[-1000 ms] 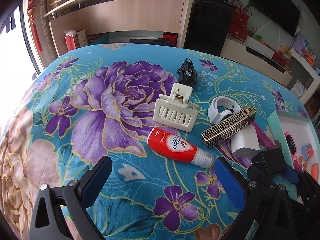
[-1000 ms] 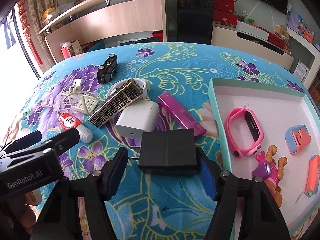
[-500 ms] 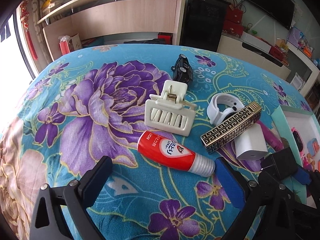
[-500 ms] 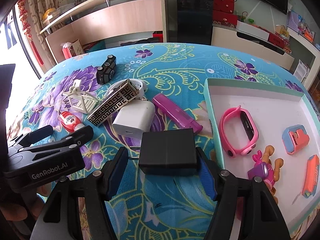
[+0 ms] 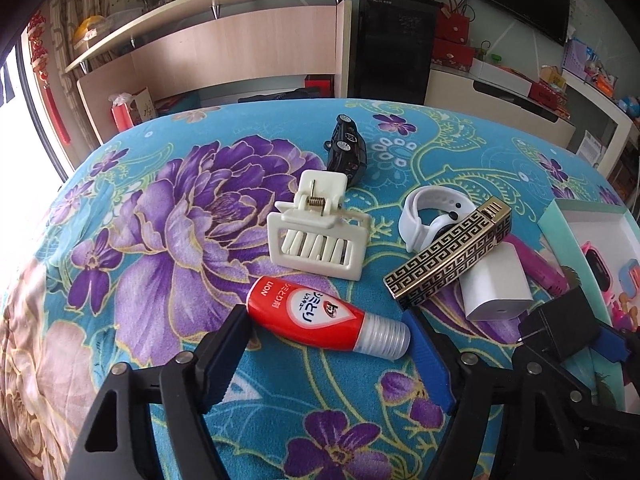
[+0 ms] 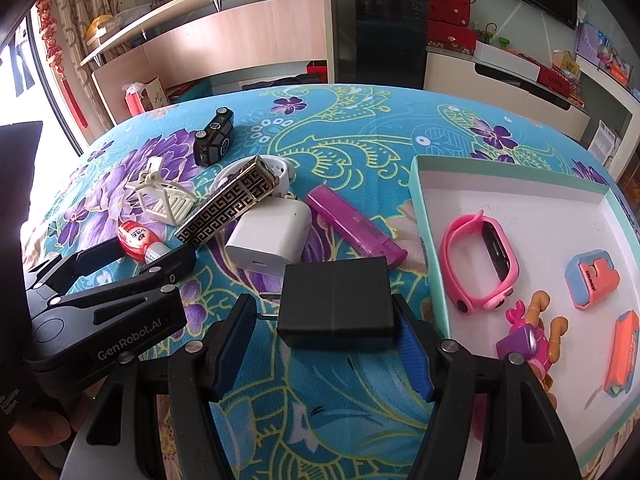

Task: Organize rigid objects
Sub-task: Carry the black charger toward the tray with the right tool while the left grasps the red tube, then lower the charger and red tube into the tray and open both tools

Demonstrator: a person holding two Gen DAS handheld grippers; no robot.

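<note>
Two pickups are in hand at once. The left gripper straddles the red tube, which lies on the floral cloth just in front of the white hair clip. Its jaws have just been closing with the tube between them; the left pad meets the tube's red end, but at the clear cap end I cannot tell whether the right pad touches, so I judge the grip not yet made. The next move, as I read it, calls for closing fully on the tube's ends, which may roll or slip since the tube is round and tapers.

The right gripper is clenched on the black adapter, pads on both of its sides and its prongs pointing left. It sits just left of the tray, so a short carry over the teal rim and a release should finish that item.

The tray, white inside, holds a pink watch, an orange-and-blue block, an orange case at its right edge and a purple toy at the near side.

Left of the tray, still on the cloth: a magenta bar, a white charger, a patterned lighter, a white band and a black toy car.
</note>
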